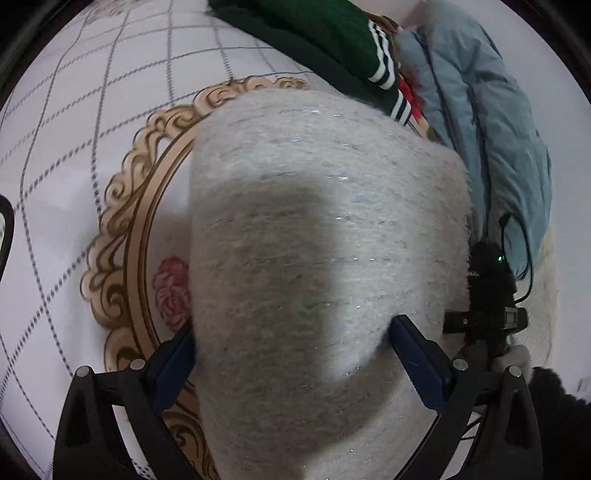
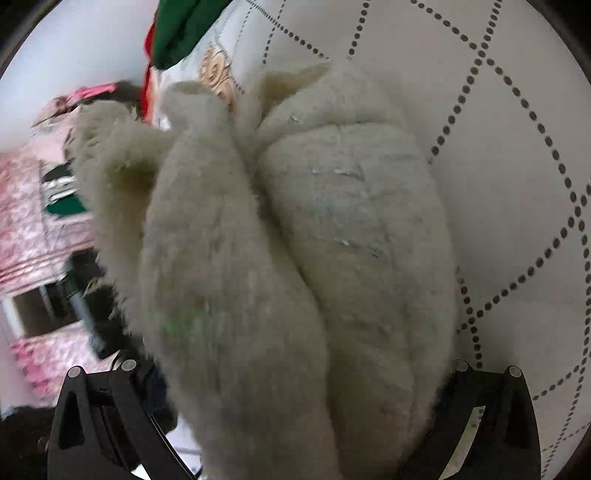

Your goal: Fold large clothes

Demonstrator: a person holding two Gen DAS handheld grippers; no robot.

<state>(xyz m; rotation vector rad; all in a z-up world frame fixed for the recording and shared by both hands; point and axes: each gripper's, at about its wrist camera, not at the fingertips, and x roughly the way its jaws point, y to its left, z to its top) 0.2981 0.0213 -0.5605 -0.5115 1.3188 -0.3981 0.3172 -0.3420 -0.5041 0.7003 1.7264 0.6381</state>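
Bare bedspread [image 1: 74, 155] left; green garment [image 1: 325, 40], blue jacket [image 1: 491, 122] block far side, possibly overlapping.

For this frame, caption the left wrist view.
Left gripper straddles a fuzzy grey sweater on a patterned bedspread.

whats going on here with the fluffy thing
A person with a handheld gripper in each hand is folding a fuzzy cream sweater on a white quilted bedspread. The left gripper has its fingers spread wide around a thick bundle of the knit. The right gripper also has the sweater bunched between its fingers, in two rolled folds. A dark green garment and a light blue jacket lie further back on the bed.
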